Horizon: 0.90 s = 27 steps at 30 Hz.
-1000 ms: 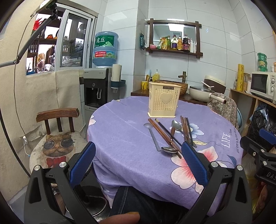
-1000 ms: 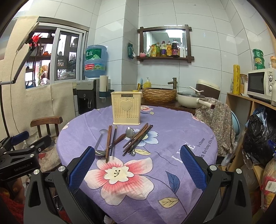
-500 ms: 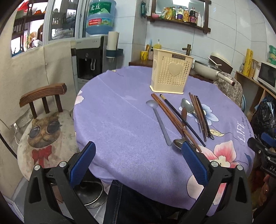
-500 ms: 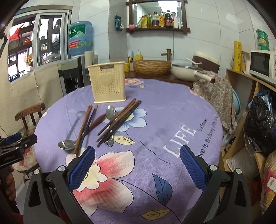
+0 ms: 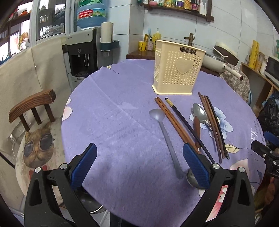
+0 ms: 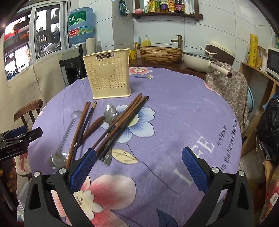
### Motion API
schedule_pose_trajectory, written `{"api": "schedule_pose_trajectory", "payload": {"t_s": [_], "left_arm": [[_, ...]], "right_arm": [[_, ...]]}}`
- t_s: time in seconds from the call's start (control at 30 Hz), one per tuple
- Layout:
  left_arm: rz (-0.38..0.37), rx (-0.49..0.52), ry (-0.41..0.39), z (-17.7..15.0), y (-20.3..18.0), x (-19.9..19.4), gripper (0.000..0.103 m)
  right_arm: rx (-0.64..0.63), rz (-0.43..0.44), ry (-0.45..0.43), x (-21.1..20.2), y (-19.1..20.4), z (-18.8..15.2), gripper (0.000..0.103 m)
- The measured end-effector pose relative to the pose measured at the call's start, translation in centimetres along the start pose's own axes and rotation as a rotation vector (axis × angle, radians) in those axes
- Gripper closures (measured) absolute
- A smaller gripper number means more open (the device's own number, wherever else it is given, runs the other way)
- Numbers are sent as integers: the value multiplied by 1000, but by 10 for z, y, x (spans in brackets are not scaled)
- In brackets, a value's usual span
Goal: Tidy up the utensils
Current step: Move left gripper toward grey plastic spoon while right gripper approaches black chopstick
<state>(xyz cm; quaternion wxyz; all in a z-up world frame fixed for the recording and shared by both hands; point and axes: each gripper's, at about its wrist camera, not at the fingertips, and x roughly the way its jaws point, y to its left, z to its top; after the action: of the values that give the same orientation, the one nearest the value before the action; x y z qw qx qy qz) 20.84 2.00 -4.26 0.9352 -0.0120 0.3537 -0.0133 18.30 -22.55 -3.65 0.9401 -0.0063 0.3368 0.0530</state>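
Grippers first: we find the left gripper (image 5: 139, 164) spread wide, jaws just narrowing slightly, empty; the right gripper (image 6: 139, 167) gapes, empty. Ahead between them lie spoons (image 5: 166, 134) and chopsticks (image 6: 120, 124); beyond stands the cream holder (image 5: 177, 68).

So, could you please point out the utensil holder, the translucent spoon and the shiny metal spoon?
Utensil holder (image 5: 181, 67): left wrist view, heart on its front wall.
Translucent spoon (image 5: 157, 114): left wrist view, bowl.
Metal spoon (image 6: 110, 112): right wrist view, bowl.

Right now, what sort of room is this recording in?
Most likely a home kitchen with a dining corner: a water dispenser, a shelf of sauce bottles, a pan and a cloth-covered round table.
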Motion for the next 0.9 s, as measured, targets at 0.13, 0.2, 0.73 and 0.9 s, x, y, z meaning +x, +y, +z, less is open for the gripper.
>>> {"api": "schedule_pose_trajectory", "payload": {"t_s": [0.13, 0.2, 0.73, 0.9], "left_arm": [[-22, -1, 54, 14, -2, 18, 23], [-40, -15, 75, 19, -2, 25, 25], [-73, -53, 94, 34, 2, 49, 25], [-66, -37, 97, 37, -2, 55, 25]], "right_arm": [[-1, 6, 19, 13, 3, 13, 6], [3, 5, 26, 19, 3, 18, 9], [237, 101, 215, 110, -25, 66, 63], [215, 62, 241, 133, -19, 78, 71]]}}
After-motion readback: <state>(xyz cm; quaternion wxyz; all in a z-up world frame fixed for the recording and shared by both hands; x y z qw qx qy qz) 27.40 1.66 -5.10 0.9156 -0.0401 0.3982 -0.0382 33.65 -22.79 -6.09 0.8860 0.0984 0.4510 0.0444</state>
